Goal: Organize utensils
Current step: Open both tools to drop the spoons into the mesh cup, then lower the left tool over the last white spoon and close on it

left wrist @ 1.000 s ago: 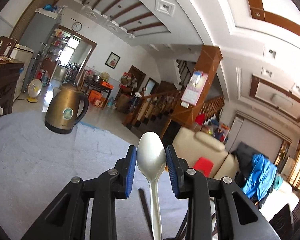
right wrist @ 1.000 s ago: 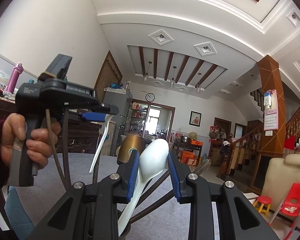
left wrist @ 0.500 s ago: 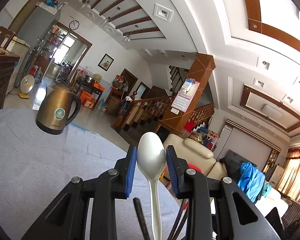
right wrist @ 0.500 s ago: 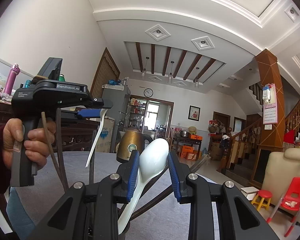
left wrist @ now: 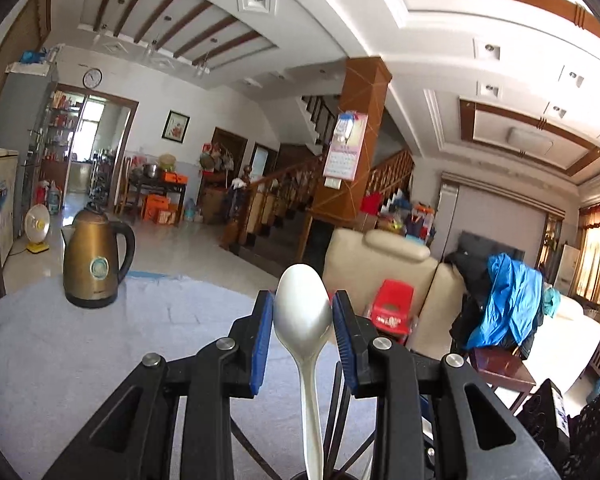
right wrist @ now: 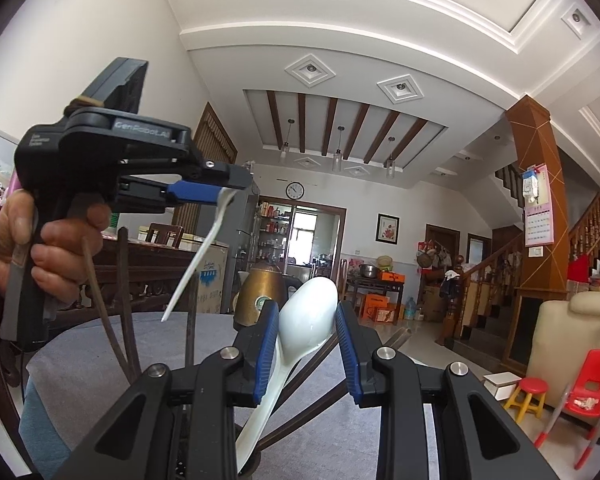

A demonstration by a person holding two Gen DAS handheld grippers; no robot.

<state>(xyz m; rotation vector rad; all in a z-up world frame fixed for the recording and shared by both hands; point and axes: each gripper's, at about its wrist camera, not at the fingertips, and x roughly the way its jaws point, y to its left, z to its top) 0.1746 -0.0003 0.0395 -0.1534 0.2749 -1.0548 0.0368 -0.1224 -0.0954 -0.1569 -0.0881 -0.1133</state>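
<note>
Two white plastic spoons were being gripped at once, one per gripper. The left gripper (left wrist: 303, 330) was closed on the bowl of a white plastic spoon (left wrist: 303, 314), with the blue pads (left wrist: 262, 336) pressed against both sides of the bowl and the handle hanging straight down between the black fingers. From the right wrist view the same left gripper (right wrist: 224, 194) was seen held up high in the person's left hand (right wrist: 40, 248), and the spoon (right wrist: 202, 254) was dangling from its tip, slanted down and to the left, clear of the table.

The right gripper (right wrist: 307, 334) was pinched on the bowl of a second glossy white spoon (right wrist: 310, 318), which was tilted, with its handle running down to the lower left. Whether that handle end was resting in a container could not be told, since the bottom edge of the frame cut it off.

Several dark brown chopsticks (right wrist: 120, 320) were seen standing up just beside the right gripper, some on its left and some crossing under the second spoon. A few dark sticks (left wrist: 340, 412) were also visible low down between the left gripper's fingers.

Further back, a bronze-coloured electric kettle (left wrist: 94, 260) was standing on the grey cloth-covered round table (left wrist: 60, 352), well apart from both grippers. A cream sofa (left wrist: 380, 268) and a small red plastic chair (left wrist: 392, 308) were visible behind the table edge.
</note>
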